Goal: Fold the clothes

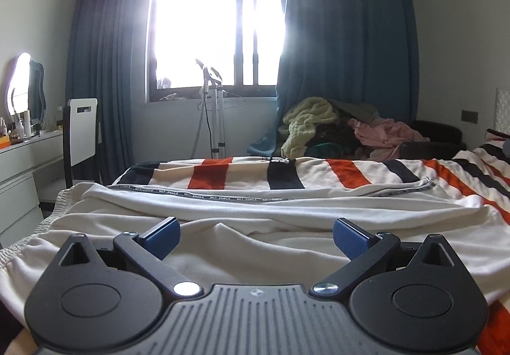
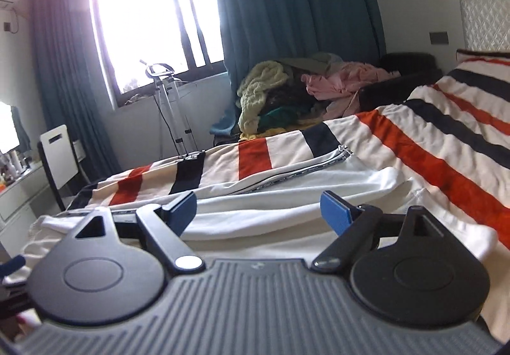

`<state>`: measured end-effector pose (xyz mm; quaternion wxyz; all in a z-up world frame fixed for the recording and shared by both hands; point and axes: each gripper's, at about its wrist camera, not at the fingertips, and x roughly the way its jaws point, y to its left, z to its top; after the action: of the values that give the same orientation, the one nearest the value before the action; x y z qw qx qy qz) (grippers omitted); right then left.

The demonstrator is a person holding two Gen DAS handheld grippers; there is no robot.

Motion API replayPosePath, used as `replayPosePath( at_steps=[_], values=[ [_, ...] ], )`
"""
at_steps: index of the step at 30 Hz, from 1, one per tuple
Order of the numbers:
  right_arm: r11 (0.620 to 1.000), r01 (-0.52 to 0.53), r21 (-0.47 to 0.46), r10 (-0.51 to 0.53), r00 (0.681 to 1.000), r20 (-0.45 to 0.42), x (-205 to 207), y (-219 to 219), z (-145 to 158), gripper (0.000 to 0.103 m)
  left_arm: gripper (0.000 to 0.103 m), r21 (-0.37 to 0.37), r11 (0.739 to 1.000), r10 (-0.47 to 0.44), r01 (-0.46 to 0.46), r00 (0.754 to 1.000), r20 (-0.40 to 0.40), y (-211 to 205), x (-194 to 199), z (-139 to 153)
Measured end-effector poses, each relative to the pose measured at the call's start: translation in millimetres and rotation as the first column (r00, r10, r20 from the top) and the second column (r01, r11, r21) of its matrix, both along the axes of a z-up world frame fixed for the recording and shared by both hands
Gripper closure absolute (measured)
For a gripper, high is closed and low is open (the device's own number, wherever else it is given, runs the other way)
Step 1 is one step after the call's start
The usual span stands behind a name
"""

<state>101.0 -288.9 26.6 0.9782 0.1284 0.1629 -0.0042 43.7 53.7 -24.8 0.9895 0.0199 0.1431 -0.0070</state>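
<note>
A white garment (image 1: 255,211) with an elastic waistband and a lettered side tape is spread flat across the striped blanket (image 1: 350,173) on the bed, waistband toward the left edge of the bed, hem toward the right. It appears to be a pair of shorts or trousers, though the low angle leaves the shape uncertain.

The left gripper (image 1: 256,237) is held low over the near part of the garment, its blue-padded fingers (image 1: 162,235) spread wide with nothing between them. The right gripper (image 2: 258,211) is held likewise above the cloth further right, fingers (image 2: 334,211) spread apart and empty. Whether either gripper touches the fabric cannot be told, since the gripper bodies cover the near edge of the garment in both views.

Beyond the far edge of the bed a pile of clothes (image 1: 350,128) is heaped against the blue curtain (image 1: 344,36). A garment steamer stand (image 1: 216,112) is seen below the window (image 1: 216,26), and a white chair (image 1: 81,135) stands beside the dresser counter (image 1: 28,144) at the left. The window is washed out by glare, and the bottles on the counter are too small to identify
</note>
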Motion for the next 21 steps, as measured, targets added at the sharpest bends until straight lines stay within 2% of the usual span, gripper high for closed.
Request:
replayPosePath(
  at_steps=[5,7,9,12,15,16,21],
  values=[
    [0.999,-0.007,-0.035,0.007,1.0,-0.002,-15,9,0,0.017,0.0,-0.024,0.998,0.061,-0.063,0.997,-0.052,12,-13,6],
    [1.0,0.005,-0.031,-0.005,1.0,-0.002,-19,6,0,0.017,0.0,-0.039,0.991,0.12,-0.126,0.985,-0.123,24,-12,7],
    [1.0,0.017,-0.003,-0.017,1.0,-0.018,-20,2,-2,0.017,0.0,-0.086,0.975,0.183,-0.207,0.957,-0.227,45,-7,5],
    [0.998,0.056,-0.014,-0.057,0.997,-0.057,-20,-2,-6,0.017,0.003,-0.159,0.917,0.283,-0.367,0.877,-0.389,86,1,-2],
    [0.981,0.137,-0.139,-0.144,0.989,-0.042,-24,4,-4,0.017,0.004,-0.132,0.848,0.392,-0.514,0.774,-0.497,122,8,-8],
    [0.972,0.155,-0.176,-0.162,0.986,-0.024,-26,7,-3,0.017,0.004,-0.129,0.825,0.417,-0.551,0.746,-0.519,134,9,-8],
    [0.982,0.129,-0.14,-0.131,0.991,-0.005,-28,2,-1,0.017,0.004,-0.157,0.688,0.518,-0.709,0.63,-0.579,199,9,-6]
  ],
)
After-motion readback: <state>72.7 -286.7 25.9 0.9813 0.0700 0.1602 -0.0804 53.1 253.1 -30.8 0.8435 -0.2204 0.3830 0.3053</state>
